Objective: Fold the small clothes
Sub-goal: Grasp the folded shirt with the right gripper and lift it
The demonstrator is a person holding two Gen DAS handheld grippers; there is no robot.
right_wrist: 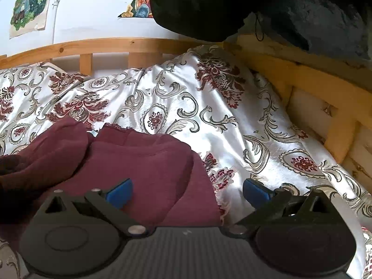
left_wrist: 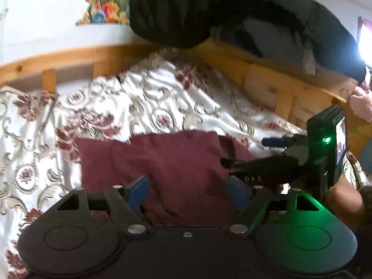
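A maroon garment (left_wrist: 162, 162) lies partly folded on the bed. In the left wrist view my left gripper (left_wrist: 189, 194) hovers low over it, open, with only cloth showing beneath the blue pads (left_wrist: 139, 191). The right gripper (left_wrist: 244, 152) comes in from the right, over the garment's right edge. In the right wrist view the maroon garment (right_wrist: 144, 167) has a raised fold at its left. My right gripper (right_wrist: 187, 193) is open: its left pad is over the cloth, its right pad over the bedspread, and nothing is gripped.
A white satin bedspread (right_wrist: 209, 121) with red and grey flowers covers the bed. A wooden bed rail (right_wrist: 320, 88) runs along the back and right. A black garment (right_wrist: 209, 7) hangs over the rail corner. A person's hand (left_wrist: 362, 104) is at the right.
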